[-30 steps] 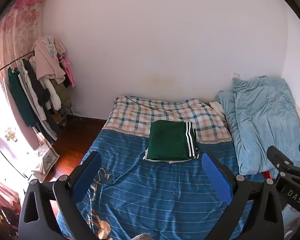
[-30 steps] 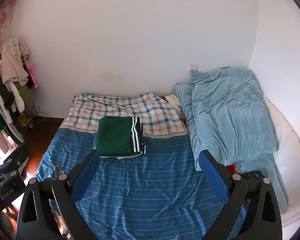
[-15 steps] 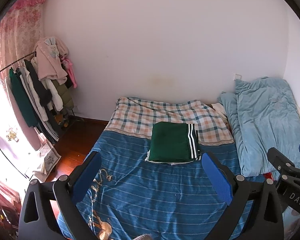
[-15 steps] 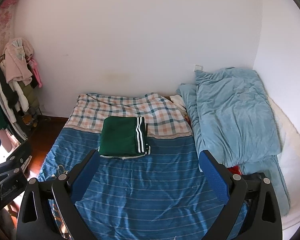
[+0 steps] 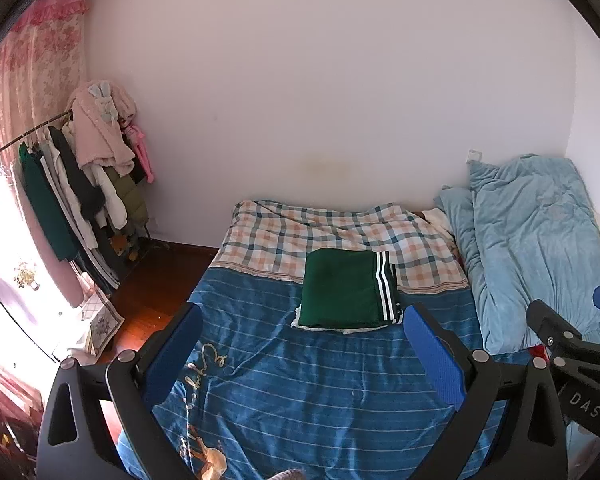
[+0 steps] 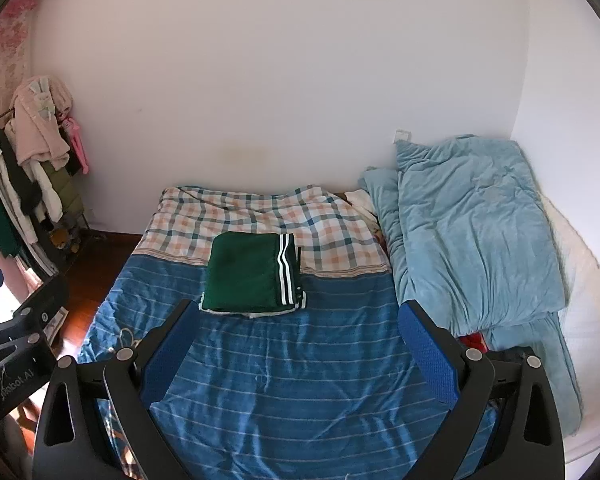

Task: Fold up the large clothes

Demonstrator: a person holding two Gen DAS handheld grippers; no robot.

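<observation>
In the left wrist view, the left gripper (image 5: 302, 354) hangs above the near part of the bed (image 5: 324, 392). Its two blue fingers (image 5: 434, 356) stand wide apart and hold nothing; they touch no cloth. Between and beyond the fingertips there is a wide stretch of blue striped cover, flat and free. Further ahead, a little toward the right finger, lies one folded green garment (image 5: 346, 288) with white stripes along its right edge. It rests across the border where the blue cover meets the plaid sheet (image 5: 332, 232). A white layer shows under its near edge. To the right of the right finger a light blue quilt (image 5: 536, 248) is piled along the bed's right side, and the right gripper (image 5: 580, 344) shows partly at the frame edge. To the left of the left finger the bed's edge drops to a dark wooden floor (image 5: 148, 280), and a clothes rack (image 5: 80, 184) stands at the wall.

In the right wrist view, the right gripper (image 6: 300, 354) also has its two fingers (image 6: 428, 360) spread wide, with nothing between them. The green garment (image 6: 252, 272) lies ahead, just beyond the left fingertip. The quilt (image 6: 472, 232) lies to the right of the right finger. The left gripper (image 6: 16, 328) shows partly at the left edge, over the bed's side.
</observation>
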